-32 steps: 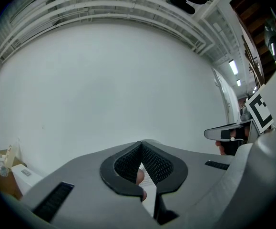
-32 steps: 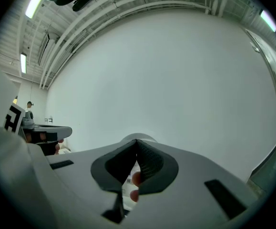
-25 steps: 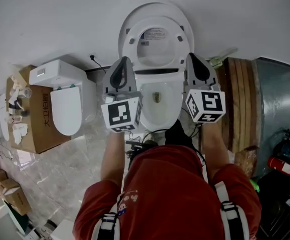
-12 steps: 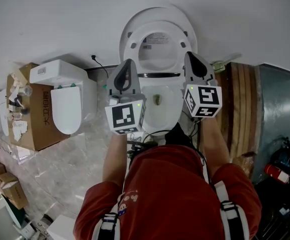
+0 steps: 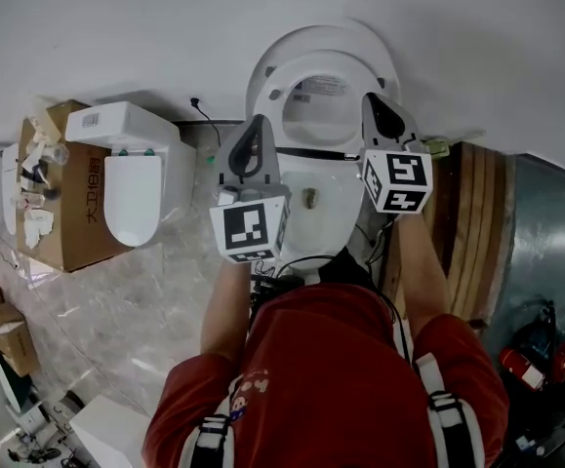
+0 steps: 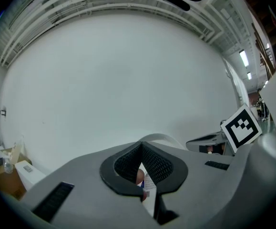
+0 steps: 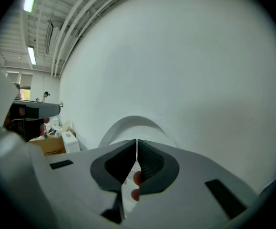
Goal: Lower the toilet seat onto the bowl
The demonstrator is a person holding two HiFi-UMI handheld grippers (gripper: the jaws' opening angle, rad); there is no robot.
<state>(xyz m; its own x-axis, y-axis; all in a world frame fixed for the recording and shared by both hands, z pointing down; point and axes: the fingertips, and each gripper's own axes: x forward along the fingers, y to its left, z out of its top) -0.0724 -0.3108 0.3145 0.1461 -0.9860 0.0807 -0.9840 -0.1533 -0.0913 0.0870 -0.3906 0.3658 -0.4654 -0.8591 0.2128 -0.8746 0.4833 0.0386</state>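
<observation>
The white toilet's seat (image 5: 323,94) stands raised against its lid, leaning on the wall, above the open bowl (image 5: 306,201). My left gripper (image 5: 259,122) is shut and empty, its tip by the seat's lower left edge. On the other side my right gripper (image 5: 373,99) is also shut and empty, its tip at the seat's right rim. In the left gripper view the jaws (image 6: 141,145) meet at the tip, with the lid's top (image 6: 160,138) just behind. From the right gripper view the shut jaws (image 7: 136,141) point at the lid's arc (image 7: 133,123).
A second white toilet (image 5: 138,185) rests on a cardboard box (image 5: 56,208) to the left. Wooden planks (image 5: 469,232) stand upright at the right of the bowl. A white wall rises directly behind. Red tools (image 5: 522,361) lie at the lower right.
Both grippers have moved forward and up, from beside the bowl to the raised seat's edges. The seat has stayed upright.
</observation>
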